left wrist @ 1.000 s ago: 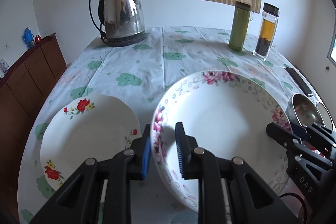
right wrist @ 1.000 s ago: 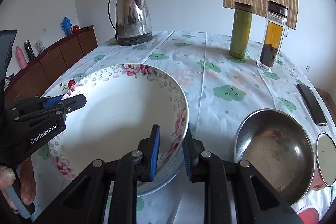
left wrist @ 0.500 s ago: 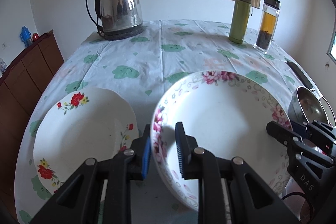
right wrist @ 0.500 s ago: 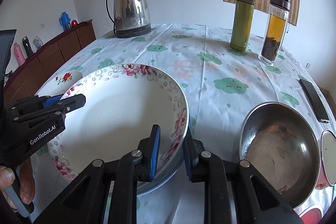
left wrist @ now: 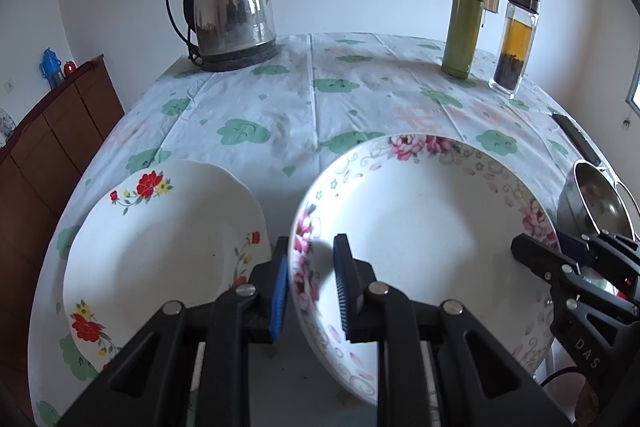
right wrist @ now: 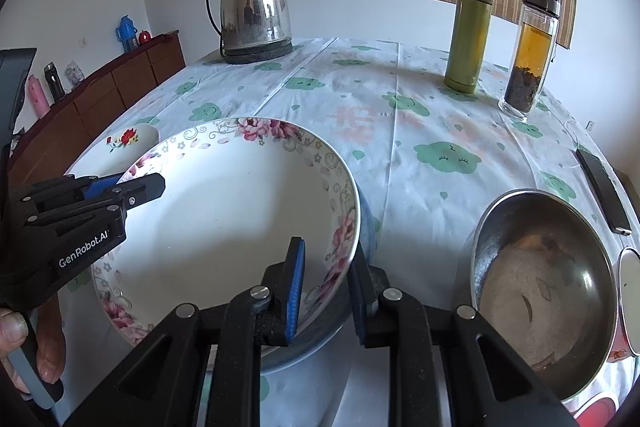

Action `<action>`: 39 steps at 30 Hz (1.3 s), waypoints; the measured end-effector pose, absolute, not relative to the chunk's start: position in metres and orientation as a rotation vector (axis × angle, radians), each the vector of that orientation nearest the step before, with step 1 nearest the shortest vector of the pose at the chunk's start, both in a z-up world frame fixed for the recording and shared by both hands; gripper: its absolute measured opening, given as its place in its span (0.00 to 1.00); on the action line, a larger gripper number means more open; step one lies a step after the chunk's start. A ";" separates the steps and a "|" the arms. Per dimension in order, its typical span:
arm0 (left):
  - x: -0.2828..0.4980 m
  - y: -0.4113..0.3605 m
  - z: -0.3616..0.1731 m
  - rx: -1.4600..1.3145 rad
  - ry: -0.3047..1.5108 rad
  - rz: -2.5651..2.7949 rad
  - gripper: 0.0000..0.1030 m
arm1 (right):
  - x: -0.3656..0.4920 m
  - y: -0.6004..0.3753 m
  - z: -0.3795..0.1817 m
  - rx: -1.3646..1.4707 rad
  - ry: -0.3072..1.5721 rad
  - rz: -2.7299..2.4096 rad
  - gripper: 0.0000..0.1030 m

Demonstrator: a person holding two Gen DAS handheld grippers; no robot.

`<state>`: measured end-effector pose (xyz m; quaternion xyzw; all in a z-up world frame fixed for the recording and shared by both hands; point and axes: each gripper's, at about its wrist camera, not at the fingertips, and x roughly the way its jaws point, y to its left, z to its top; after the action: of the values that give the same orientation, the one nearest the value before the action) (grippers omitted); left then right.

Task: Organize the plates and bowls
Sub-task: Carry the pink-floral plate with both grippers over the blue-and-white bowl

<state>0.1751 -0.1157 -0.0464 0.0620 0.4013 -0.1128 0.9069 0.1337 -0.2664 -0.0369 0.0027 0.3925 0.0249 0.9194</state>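
Together, the left hand-held gripper [left wrist: 310,291] and right hand-held gripper [right wrist: 326,293] each pinch opposite rims of the pink-flowered bowl [right wrist: 224,227], held at frame centre above the bench [right wrist: 420,131]. Left of it lies the red-flowered plate [left wrist: 160,239]; a steel bowl [right wrist: 544,291] sits lower right.

left tongs [left wrist: 309,285]: level, pads closed on the near-left rim of the pink-flowered bowl [left wrist: 424,211], one pad inside, one outside. right tongs [right wrist: 326,285]: clamped likewise on the opposite rim. bare fingers [right wrist: 16,331] wrap the left handle.
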 end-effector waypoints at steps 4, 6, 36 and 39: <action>0.174 -0.117 -0.047 0.139 0.821 -0.228 0.18 | 0.133 -0.266 -0.037 -0.005 0.803 0.048 0.22; 0.174 -0.117 -0.047 0.141 0.820 -0.227 0.18 | 0.133 -0.265 -0.037 -0.007 0.803 0.047 0.22; 0.173 -0.117 -0.047 0.140 0.819 -0.227 0.18 | 0.133 -0.266 -0.037 -0.007 0.801 0.047 0.22; 0.171 -0.119 -0.045 0.161 0.806 -0.218 0.18 | 0.132 -0.265 -0.038 -0.008 0.801 0.047 0.22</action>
<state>0.1707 -0.1191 -0.0452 0.0779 0.3911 -0.1057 0.9109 0.1325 -0.2654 -0.0375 -0.0037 0.3898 0.0228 0.9206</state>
